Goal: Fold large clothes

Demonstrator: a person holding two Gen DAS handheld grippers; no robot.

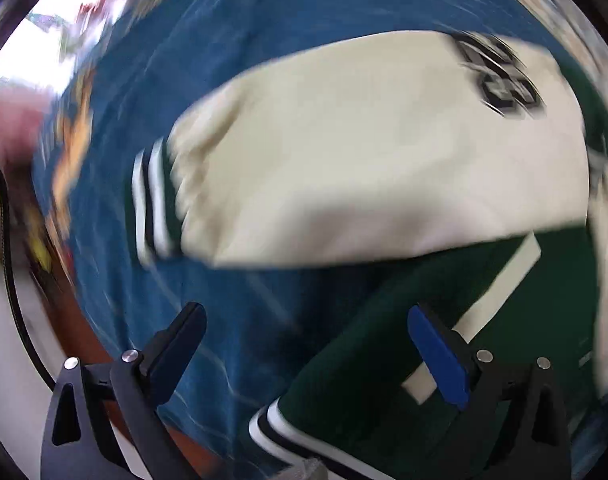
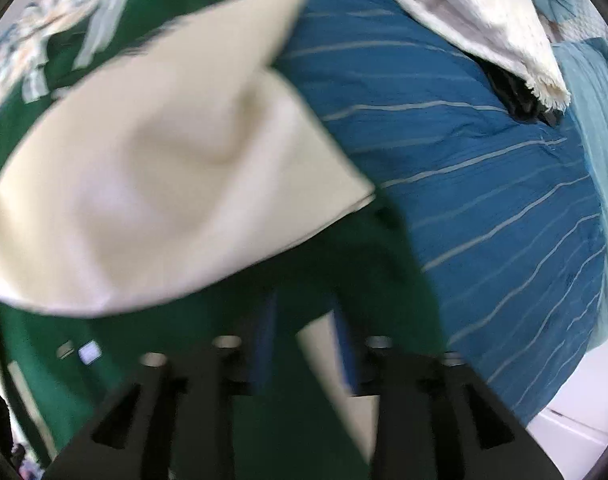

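Spreading wide, the left gripper hangs with its jaws far apart and nothing between them, one finger over the blue striped bedspread, the other over the green jacket. The right gripper stands partly apart above the jacket's green body, its blurred fingers pressing on no cloth that shows. From the jacket's body, a cream sleeve lies folded across it, its striped cuff reaching onto the bedspread. Beyond the jacket, a white fringed blanket rests on the bedspread's far side.
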